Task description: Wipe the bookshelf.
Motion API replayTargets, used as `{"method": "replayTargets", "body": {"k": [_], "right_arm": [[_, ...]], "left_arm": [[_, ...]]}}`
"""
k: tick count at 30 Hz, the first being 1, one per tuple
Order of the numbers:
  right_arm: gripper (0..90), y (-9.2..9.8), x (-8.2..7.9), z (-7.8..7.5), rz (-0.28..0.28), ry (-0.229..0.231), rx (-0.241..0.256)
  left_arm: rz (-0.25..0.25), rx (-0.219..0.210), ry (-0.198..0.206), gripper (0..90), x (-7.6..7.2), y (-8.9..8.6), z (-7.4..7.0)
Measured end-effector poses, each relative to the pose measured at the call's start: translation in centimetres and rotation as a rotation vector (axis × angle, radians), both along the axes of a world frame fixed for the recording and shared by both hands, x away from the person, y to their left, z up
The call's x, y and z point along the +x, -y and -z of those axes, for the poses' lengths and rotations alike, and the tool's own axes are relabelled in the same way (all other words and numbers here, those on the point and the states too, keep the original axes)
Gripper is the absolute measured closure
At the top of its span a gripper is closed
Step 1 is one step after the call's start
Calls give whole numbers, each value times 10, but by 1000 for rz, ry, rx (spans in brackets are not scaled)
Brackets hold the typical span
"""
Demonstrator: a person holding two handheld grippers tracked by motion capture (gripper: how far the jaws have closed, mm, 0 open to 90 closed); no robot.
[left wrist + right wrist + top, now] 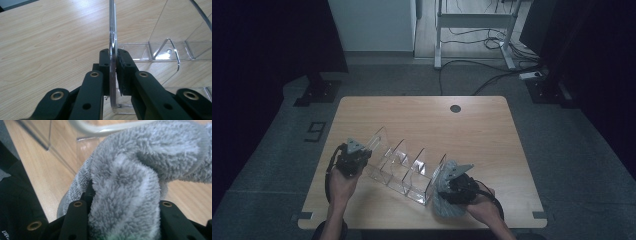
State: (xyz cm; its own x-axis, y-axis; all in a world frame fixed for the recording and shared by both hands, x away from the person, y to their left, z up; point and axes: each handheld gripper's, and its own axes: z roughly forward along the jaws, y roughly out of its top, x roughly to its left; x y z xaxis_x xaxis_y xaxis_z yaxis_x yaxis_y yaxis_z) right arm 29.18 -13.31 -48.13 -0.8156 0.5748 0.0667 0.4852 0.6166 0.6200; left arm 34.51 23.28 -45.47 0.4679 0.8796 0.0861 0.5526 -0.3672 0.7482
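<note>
A: Where is the clear rack (404, 167)?
B: Between the two claws, on the wooden table (422, 117). The left claw (353, 156) pinches its end wall (113, 50); compartments extend to that claw's right.

A: And the grey cloth (130, 177)?
B: Bunched between the jaws of the right claw (451, 181), touching the rack's near end.

A: Beyond the claws?
B: Bare tabletop with a round hole (455, 108), then grey floor, cables (492, 80) and a white desk frame (474, 30).

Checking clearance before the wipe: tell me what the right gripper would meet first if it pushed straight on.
Probably the clear acrylic organizer: the right gripper, clamping the grey cloth, points at its nearest panel.
</note>
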Motion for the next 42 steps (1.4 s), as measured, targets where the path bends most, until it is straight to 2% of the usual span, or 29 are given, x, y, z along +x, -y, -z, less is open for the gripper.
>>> {"method": "replayTargets", "body": {"k": [12,19,26,32,35,36,37,38,42], "right_arm": [[606,24,17,-22,75,58,28],[609,38,23,-39,111,100,61],[609,51,26,-47,143,111,82],[608,72,31,-46,202,113,83],[608,91,35,-44,259,111,74],[608,91,35,-44,259,111,74],[608,101,37,-44,288,112,75],[608,101,37,-44,288,112,75],[608,121,38,-48,353,127,69]], "left_arm": [[2,0,-6,827,1,0,1],[4,-5,-6,827,1,-1,1],[8,-13,-10,828,2,-1,1],[10,-20,-12,829,2,-2,1],[11,-24,-12,831,2,-3,1],[11,-24,-12,831,2,-3,1],[13,-28,-12,831,2,-3,1],[13,-28,-12,831,2,-3,1],[12,-31,-14,832,3,-4,1]]}}
